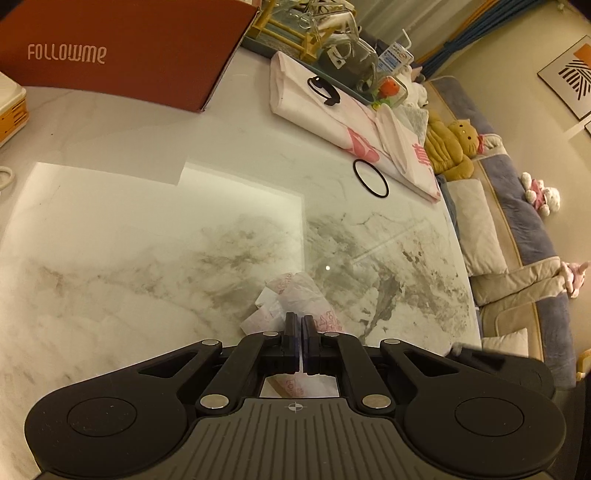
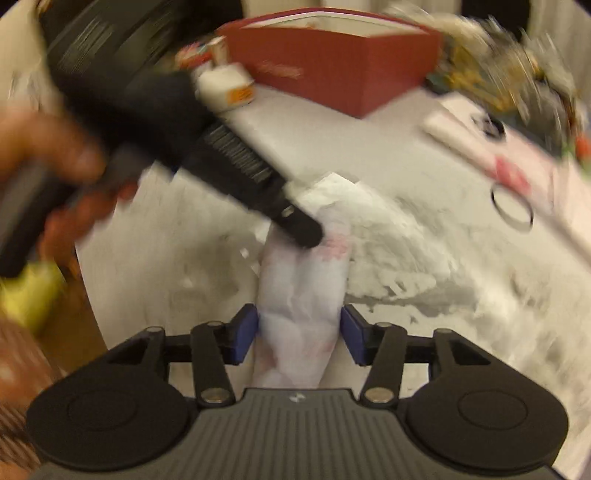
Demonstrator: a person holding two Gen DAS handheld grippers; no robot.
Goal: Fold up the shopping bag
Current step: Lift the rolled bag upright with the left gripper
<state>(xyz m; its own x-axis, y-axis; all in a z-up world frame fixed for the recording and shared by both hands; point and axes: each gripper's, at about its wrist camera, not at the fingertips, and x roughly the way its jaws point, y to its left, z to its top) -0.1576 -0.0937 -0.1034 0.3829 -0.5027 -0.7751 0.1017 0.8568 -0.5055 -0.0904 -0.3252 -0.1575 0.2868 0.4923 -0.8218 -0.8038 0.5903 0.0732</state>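
Note:
A thin white shopping bag point(image 1: 297, 293) with pink print lies bunched on the marble table point(image 1: 110, 258). My left gripper point(image 1: 301, 325) is shut on its near end, with plastic showing on both sides of the fingers. The right wrist view is blurred. There the bag point(image 2: 303, 295) runs as a narrow folded strip between the blue pads point(image 2: 245, 332) of my right gripper point(image 2: 300, 332), which stands open, its pads close beside the strip's edges. The left gripper point(image 2: 306, 232) reaches in from the upper left onto the strip's far end, held by a hand point(image 2: 44, 155).
A red FOLLOWME box point(image 1: 110, 48) stands at the back. Folded white-and-pink bags point(image 1: 332, 122) and a black rubber ring point(image 1: 370, 178) lie to the right, near a tray of glassware point(image 1: 314, 29). A sofa with soft toys point(image 1: 517, 258) lies past the table's right edge.

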